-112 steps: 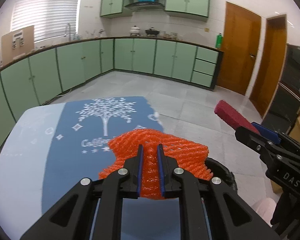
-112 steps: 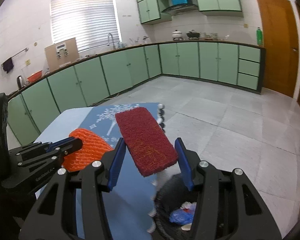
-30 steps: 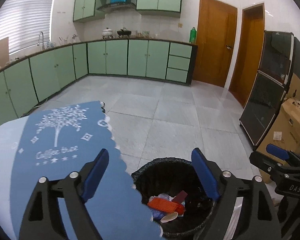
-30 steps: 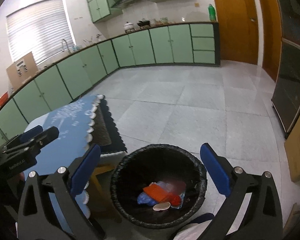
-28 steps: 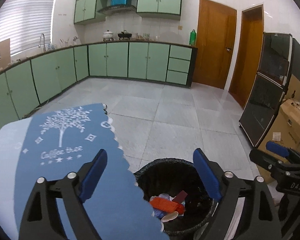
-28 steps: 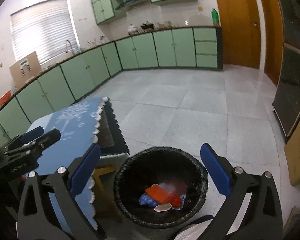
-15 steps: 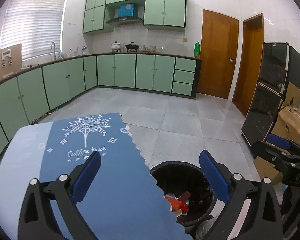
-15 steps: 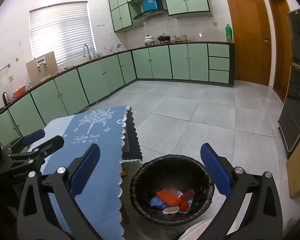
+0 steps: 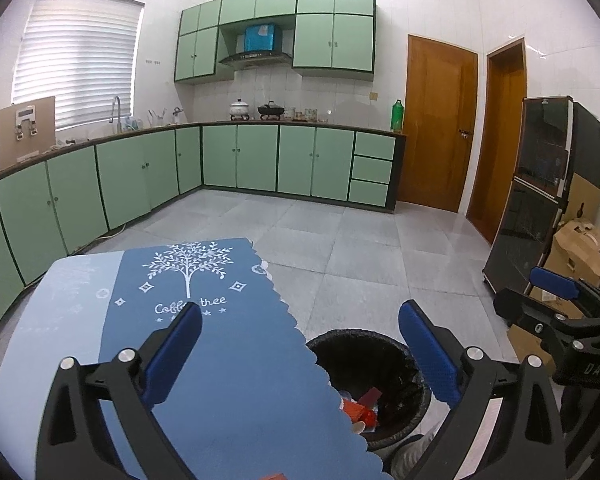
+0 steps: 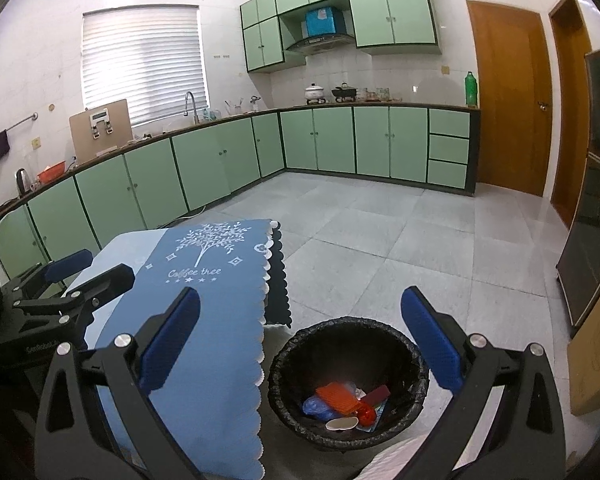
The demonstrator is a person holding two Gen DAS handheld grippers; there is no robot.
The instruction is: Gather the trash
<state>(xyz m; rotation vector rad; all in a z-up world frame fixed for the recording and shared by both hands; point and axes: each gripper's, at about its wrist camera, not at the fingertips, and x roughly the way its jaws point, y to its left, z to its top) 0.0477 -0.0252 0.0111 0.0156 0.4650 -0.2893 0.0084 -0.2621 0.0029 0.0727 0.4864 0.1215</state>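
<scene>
Looking along my left gripper, I see its blue pads spread wide with nothing between them; the jaws have just been opening to that full spread. Below them lies the blue tablecloth with its white tree print, and to the right the black-lined bin stands on the grey tiled floor beside the table's scalloped edge. Red and orange scraps show inside it. My right gripper juts in from the right edge.

Along my right gripper, the pads also stand wide and empty above the bin. The trash sits at its bottom: an orange net piece, a dark red pad, blue plastic, a white scrap. My left gripper reaches over the cloth at the left.
</scene>
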